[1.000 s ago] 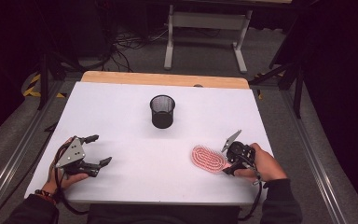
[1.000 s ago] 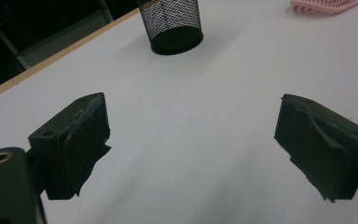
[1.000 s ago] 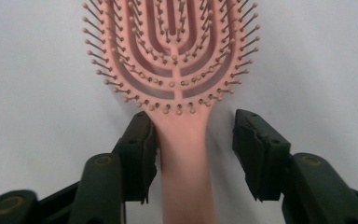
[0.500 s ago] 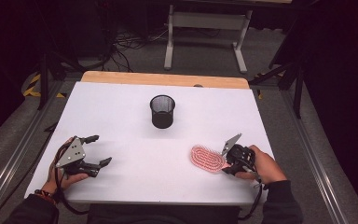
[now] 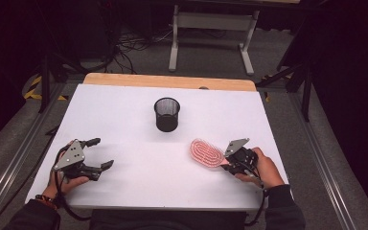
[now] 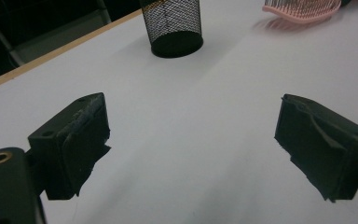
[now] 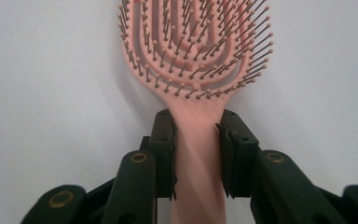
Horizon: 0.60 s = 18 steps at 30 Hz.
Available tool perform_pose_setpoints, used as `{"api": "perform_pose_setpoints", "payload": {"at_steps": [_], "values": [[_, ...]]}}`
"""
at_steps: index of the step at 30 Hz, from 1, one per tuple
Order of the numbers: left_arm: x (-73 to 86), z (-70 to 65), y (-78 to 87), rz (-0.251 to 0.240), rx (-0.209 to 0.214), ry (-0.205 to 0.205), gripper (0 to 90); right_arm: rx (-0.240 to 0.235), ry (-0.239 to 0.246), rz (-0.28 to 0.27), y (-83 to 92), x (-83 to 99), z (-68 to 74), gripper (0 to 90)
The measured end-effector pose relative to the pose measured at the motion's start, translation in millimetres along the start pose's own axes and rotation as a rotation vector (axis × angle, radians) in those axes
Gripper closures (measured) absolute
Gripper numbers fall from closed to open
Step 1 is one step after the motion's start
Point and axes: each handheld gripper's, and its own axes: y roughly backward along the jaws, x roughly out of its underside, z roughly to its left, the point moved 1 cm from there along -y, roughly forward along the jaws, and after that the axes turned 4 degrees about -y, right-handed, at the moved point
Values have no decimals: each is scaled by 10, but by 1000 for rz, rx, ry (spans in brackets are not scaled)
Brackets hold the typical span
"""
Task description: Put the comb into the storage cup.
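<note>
Right gripper: near the right front edge of the flat white tabletop, held in the person's right hand; jaws closed against both sides of the brush handle.
Brush: pink plastic paddle hairbrush with rows of ball-tipped bristles facing up, its oval head pointing away from the right gripper toward the middle of the tabletop.
Left gripper: at the left front of the tabletop, in the left hand; jaws spread wide with nothing between them.
Cup: black wire-mesh cylindrical cup, upright near mid-tabletop, well apart from both grippers.
</note>
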Motion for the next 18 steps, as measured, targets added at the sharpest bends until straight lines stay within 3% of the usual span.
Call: {"api": "perform_pose_setpoints", "payload": {"at_steps": [5,6,7,8,10,11,12,18], "values": [[5,49,28,-34,19,62,108,53,-27,-100,42,-14,-9,698],[8,51,27,-40,15,67,108,23,-51,-108,41,-10,-14,698],[7,52,31,-33,13,63,108,40,-33,-120,35,-7,-16,698],[7,52,31,-33,13,63,107,75,-66,-144,28,-10,-24,698],[8,53,32,-35,7,55,106,69,-71,-150,28,-9,-32,698],[6,51,29,-35,6,54,105,93,-96,-203,39,-12,-46,698],[6,50,28,-36,6,53,105,78,-104,-219,49,-13,-54,698],[7,48,24,-35,5,49,105,144,-168,-330,115,-13,-97,698]]}}
